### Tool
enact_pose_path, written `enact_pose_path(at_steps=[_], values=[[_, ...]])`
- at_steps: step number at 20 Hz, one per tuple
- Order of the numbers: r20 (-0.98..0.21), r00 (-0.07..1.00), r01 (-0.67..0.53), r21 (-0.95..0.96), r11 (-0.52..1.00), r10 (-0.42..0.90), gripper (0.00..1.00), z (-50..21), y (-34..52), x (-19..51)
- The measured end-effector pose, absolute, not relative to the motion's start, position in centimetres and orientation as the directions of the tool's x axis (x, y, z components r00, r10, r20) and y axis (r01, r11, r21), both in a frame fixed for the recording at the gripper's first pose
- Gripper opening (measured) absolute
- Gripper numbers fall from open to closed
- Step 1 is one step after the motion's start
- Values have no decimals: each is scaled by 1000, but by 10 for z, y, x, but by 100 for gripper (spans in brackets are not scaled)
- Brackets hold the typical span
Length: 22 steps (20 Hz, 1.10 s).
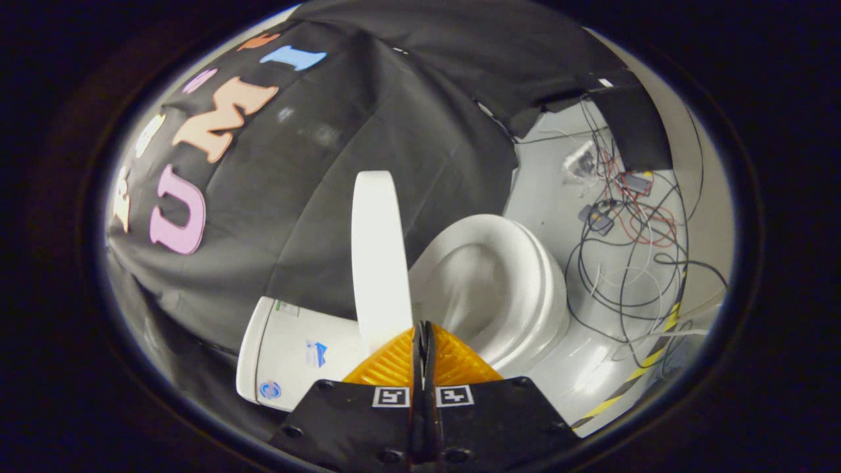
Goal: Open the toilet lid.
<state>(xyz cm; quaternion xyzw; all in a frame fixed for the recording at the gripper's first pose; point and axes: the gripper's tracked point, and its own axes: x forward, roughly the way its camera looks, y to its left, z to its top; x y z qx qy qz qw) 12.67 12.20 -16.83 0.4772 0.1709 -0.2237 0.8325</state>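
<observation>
My gripper [424,335] has its two fingers pressed together, with only a thin dark seam between them and nothing held. Just ahead of the fingertips stands the toilet lid [378,256], raised upright and seen nearly edge-on. Beside it, the toilet seat [525,282] and the open bowl [479,282] are exposed. On the lid's other side sits the white tank [289,355], carrying small stickers. Beyond the toilet, a tangle of cables [624,263] lies across the pale floor [591,374], near a strip of yellow-and-black tape [647,358].
</observation>
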Motion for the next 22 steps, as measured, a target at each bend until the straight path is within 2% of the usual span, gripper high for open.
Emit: enact_pose_path(at_steps=[22], values=[[-477, 855, 491, 622, 610, -202, 1, -96, 176, 154]])
